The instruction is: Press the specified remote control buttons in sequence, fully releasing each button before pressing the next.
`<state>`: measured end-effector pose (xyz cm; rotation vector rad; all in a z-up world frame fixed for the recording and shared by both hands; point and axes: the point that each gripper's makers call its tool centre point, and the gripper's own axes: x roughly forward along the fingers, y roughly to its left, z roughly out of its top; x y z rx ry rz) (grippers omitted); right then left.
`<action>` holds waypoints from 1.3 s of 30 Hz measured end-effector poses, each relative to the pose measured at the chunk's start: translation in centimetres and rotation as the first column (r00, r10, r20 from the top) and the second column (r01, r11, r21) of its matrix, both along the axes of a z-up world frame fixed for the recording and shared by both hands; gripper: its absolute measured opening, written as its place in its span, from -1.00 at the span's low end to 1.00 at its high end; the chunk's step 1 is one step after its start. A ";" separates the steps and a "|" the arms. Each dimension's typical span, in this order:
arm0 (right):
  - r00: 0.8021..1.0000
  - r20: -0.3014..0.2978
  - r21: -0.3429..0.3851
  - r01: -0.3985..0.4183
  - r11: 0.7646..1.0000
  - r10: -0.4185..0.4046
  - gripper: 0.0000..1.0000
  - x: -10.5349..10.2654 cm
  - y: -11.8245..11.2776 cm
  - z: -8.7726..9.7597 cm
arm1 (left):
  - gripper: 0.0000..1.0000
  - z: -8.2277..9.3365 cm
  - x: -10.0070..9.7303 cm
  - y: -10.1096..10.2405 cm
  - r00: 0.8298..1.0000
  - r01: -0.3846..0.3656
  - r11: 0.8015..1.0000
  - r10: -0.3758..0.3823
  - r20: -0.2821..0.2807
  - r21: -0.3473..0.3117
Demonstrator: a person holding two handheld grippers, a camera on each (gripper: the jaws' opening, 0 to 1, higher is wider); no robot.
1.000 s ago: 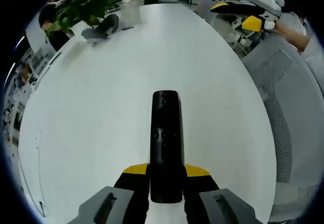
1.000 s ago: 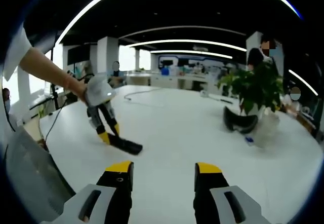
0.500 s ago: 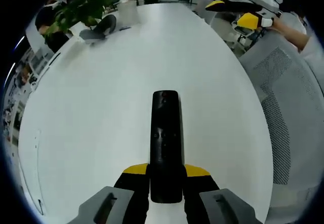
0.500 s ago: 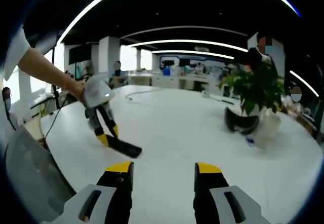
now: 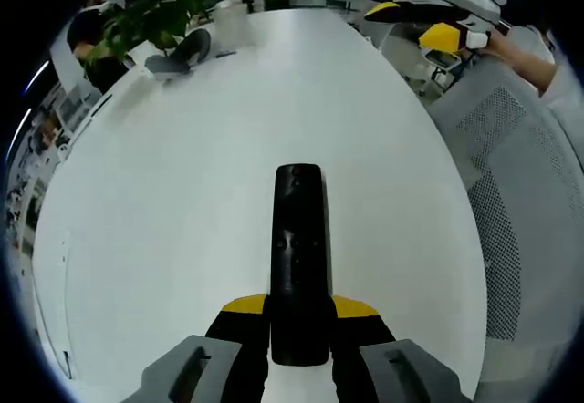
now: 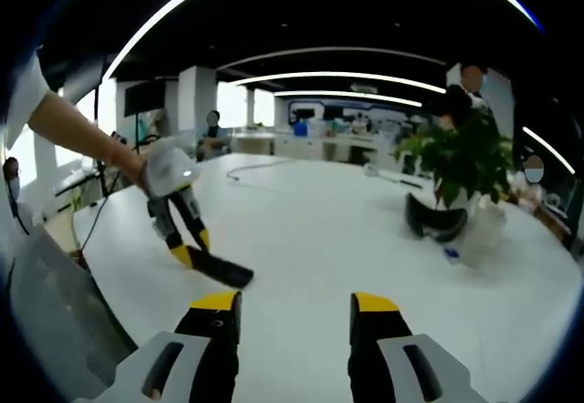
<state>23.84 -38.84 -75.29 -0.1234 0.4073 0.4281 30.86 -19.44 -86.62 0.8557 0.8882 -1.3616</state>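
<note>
Down at the near edge of the white table, the left gripper is clamped on the tail end of the black remote control, yellow-tipped jaws squeezing it from both sides, and the remote's long axis runs straight out ahead along the jaws, button face up. In the right gripper view that same left gripper leans down over the tabletop, the remote control jutting from its tips toward the middle of the table, low over the surface — whether it rests on the top, I can't tell. The right gripper hangs well apart from it, jaws spread with nothing between them, and it's up in the air out beyond the table's far side in the left gripper view. So here's the geometry that matters: the remote lies ahead and to the left of the right gripper, its length roughly crosswise to that gripper's line of sight, and the free gripper is the one to do the pressing. My read is no button is being touched yet. Off to the side, a potted plant and a dark headset sit clear of the action.
</note>
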 end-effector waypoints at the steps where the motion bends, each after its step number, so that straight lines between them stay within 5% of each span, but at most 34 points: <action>1: 1.000 -0.001 -0.001 -0.001 1.000 0.001 -0.10 0.0 0.0 0.0 | -0.52 0.0 -0.1 0.0 1.000 0.000 1.000 0.000 -0.001 -0.001; 39: 1.000 -0.021 -0.026 -0.012 1.000 0.012 -0.15 -0.1 0.2 -0.4 | -0.52 0.0 -4.1 -0.6 1.000 -0.009 1.000 0.009 -0.001 -0.028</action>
